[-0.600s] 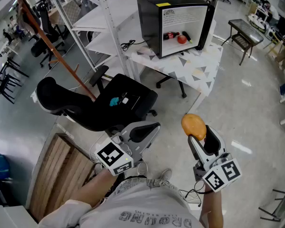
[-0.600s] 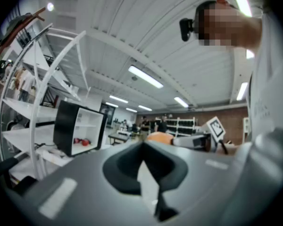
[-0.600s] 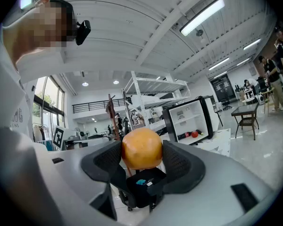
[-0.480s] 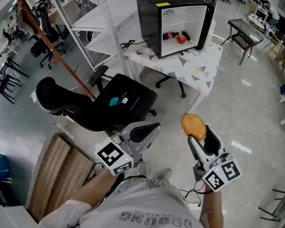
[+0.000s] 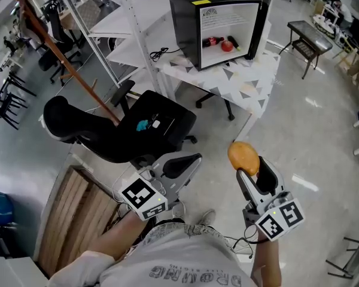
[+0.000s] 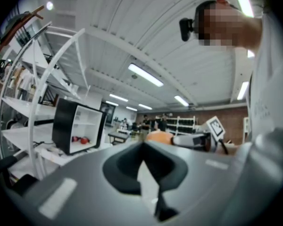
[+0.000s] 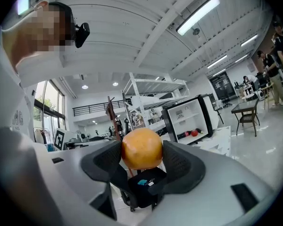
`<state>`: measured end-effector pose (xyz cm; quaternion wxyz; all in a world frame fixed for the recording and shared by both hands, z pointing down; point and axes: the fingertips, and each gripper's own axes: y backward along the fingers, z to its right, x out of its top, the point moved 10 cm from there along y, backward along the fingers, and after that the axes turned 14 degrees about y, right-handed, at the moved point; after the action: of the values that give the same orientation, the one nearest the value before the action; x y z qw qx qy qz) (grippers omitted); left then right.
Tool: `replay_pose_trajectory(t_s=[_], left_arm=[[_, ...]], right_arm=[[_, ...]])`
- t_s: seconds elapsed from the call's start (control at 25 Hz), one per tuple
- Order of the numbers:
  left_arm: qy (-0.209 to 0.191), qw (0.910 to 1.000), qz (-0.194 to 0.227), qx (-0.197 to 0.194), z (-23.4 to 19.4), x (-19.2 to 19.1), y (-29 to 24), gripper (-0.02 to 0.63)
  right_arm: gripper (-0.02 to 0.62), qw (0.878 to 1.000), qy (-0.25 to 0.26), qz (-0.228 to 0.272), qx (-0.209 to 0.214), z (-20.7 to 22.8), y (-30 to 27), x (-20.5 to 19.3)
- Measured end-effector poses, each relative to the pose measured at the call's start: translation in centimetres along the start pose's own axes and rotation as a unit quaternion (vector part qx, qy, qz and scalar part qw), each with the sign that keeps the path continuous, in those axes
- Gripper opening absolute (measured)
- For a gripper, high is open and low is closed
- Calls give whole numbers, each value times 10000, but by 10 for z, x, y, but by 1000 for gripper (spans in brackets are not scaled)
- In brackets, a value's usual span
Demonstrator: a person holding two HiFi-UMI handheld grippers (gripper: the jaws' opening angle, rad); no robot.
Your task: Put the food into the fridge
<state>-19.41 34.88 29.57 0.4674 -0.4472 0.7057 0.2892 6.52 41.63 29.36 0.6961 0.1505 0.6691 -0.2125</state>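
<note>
Black-cased fridge (image 5: 218, 23), door open, stands on a white patterned table (image 5: 245, 85). Its white interior holds two red items on the bottom: one round fruit (image 5: 227, 46) and one lying can-like thing (image 5: 212, 41). Right gripper (image 5: 250, 172) clamps one orange round food (image 5: 243, 155) between its pads, well apart from the fridge. Left gripper (image 5: 191, 161) has its jaws together, with nothing between them. Against the earlier frame, the fridge sits slightly higher in the head view; both grippers keep their places.
</note>
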Motion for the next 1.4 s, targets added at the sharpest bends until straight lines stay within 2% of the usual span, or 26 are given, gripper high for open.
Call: replay_pose_trajectory(t_s=[0.88,1.4], left_arm=[[-71,9998,24,186,54,-30,-68,6],[-106,9998,22,172,49,-33,-100,6]], right_arm=[[273,9995,-88,25,317,70,54,-13],[273,9997,-67,36,244,102,58,-18]])
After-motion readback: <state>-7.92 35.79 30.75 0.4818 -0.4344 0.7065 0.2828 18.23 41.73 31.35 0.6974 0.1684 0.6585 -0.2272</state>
